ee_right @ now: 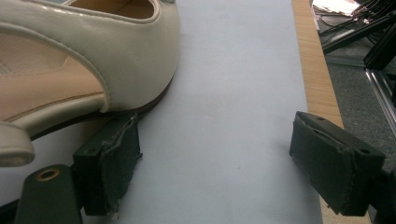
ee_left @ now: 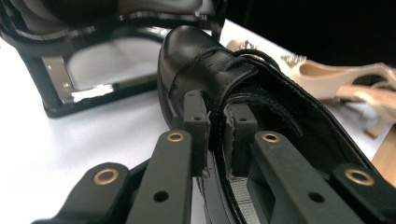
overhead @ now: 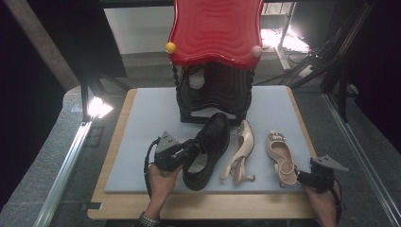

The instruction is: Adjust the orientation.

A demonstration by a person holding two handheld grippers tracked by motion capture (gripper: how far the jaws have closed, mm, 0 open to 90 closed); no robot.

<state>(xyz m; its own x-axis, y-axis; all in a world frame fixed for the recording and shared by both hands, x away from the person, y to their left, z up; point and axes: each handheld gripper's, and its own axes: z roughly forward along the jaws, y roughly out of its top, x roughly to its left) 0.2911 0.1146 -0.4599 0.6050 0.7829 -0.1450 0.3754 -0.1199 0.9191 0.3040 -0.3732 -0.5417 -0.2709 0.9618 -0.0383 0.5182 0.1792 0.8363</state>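
Black shoe (overhead: 206, 151) lies on the grey mat (overhead: 142, 142), heel toward you, toe pointing at the black rack (overhead: 215, 97) under the red tray (overhead: 215, 30). Your left gripper (overhead: 193, 145) pinches the shoe's left side wall near the laces; in the left gripper view (ee_left: 217, 133) the leather sits clamped between both pads. Right of the black shoe, one cream heeled shoe (overhead: 241, 151) lies on its side. Farther right, a second cream shoe (overhead: 281, 156) stands upright. Your right gripper (overhead: 302, 177) rests just behind its heel, jaws spread wide and holding nothing (ee_right: 224, 168).
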